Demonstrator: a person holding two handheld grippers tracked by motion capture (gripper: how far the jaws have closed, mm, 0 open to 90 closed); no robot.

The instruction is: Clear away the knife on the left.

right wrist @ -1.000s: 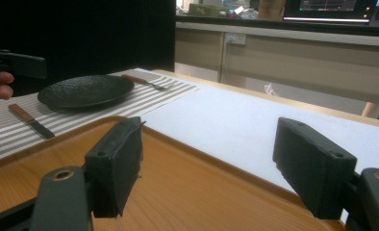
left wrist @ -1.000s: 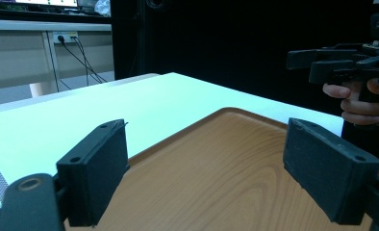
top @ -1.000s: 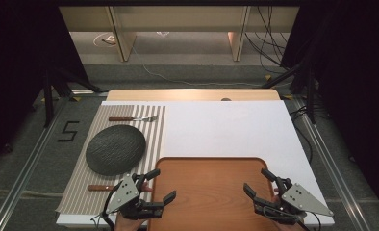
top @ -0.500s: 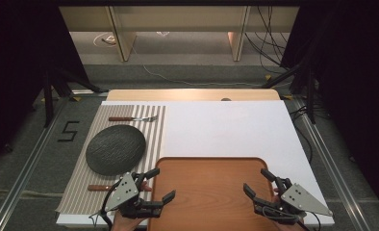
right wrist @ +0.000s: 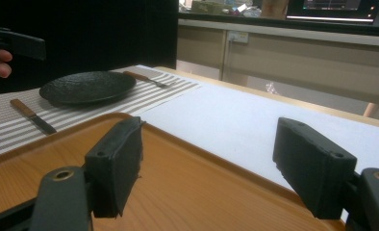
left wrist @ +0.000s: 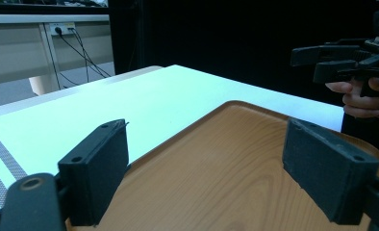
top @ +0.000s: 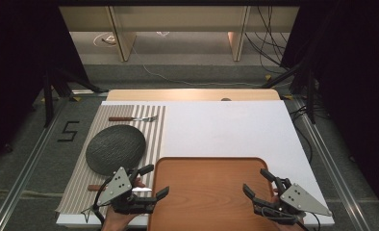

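Striped mat (top: 155, 126) holds dark plate (top: 115, 148), fork (top: 132, 118), knife (right wrist: 32, 116).

My table (top: 235, 127) had a white top with a pale wooden strip along its far edge. A striped placemat (top: 82, 183) lay flat on its left side, reaching nearly to the near edge. A brown wooden tray (top: 202, 192) sat at the near edge in the middle, its left rim just beside the placemat. The right and far parts stayed bare white.
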